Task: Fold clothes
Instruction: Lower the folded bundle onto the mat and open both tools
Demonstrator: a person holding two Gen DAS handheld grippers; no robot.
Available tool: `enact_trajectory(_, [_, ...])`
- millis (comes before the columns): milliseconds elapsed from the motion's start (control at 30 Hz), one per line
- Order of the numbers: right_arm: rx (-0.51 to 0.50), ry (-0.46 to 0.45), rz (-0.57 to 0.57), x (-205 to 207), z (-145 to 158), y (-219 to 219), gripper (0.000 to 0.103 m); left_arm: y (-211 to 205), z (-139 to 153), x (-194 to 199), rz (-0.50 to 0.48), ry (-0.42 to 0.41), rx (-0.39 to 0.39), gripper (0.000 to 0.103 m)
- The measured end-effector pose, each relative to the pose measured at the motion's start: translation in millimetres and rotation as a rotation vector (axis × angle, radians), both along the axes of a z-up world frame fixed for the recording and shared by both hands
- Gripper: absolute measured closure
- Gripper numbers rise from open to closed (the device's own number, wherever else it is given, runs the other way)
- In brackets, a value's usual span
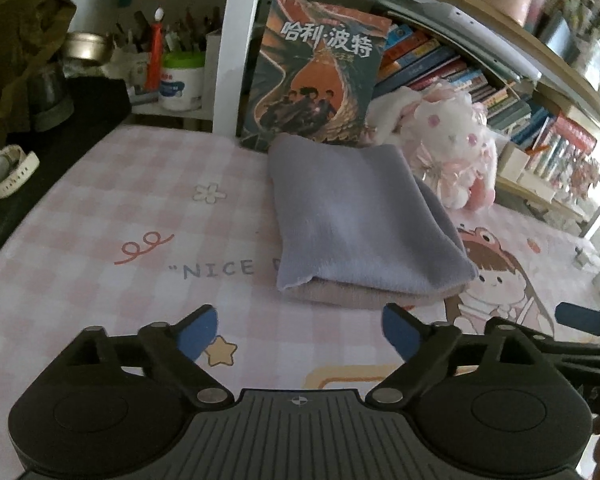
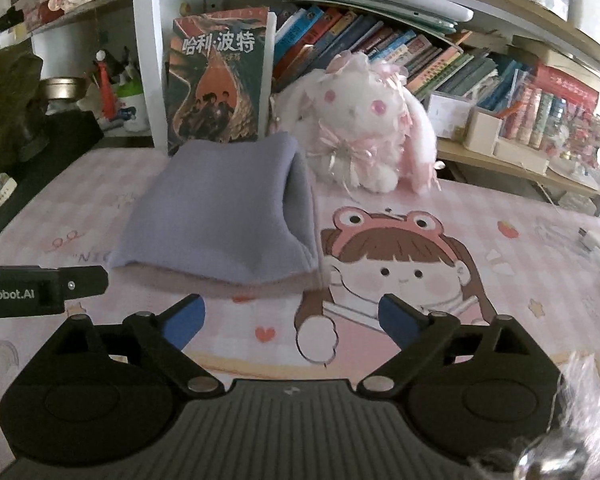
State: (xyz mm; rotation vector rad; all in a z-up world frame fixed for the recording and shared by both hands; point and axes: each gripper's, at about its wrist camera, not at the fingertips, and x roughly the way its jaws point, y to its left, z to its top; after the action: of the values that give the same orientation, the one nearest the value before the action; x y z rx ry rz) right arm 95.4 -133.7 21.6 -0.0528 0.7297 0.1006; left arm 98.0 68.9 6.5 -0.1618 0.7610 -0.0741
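Both grippers wide open, empty: left gripper [image 1: 300, 334], right gripper [image 2: 290, 320]. Folded lilac cloth [image 1: 360, 220] on pink mat [image 1: 120, 220], just ahead of left, ahead-left of right. Plush bunny [image 2: 360, 128] behind.

Ahead of the left tongs [image 1: 300, 330] we cannot read past "NICE" on the desk [image 1: 100, 240], since the folded lavender cloth [image 1: 360, 216] covers the rest. Beneath it only an edge of a beige layer [image 1: 360, 298] shows. Right of the right tongs [image 2: 292, 320], a blurred shiny thing [image 2: 560, 456] is cut off
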Motion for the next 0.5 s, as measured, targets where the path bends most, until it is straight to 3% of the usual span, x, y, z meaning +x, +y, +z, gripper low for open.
enact_trajectory(200, [0.014, -0.007, -0.056, -20, -1, 0, 0.006, -6, 2, -17, -0.012, -0.023, 0.077, 0.003])
enact_trajectory(500, [0.02, 0.0, -0.138, -43, -8, 5, 0.0, -8, -1, -36, -0.037, -0.016, 0.083, 0.0])
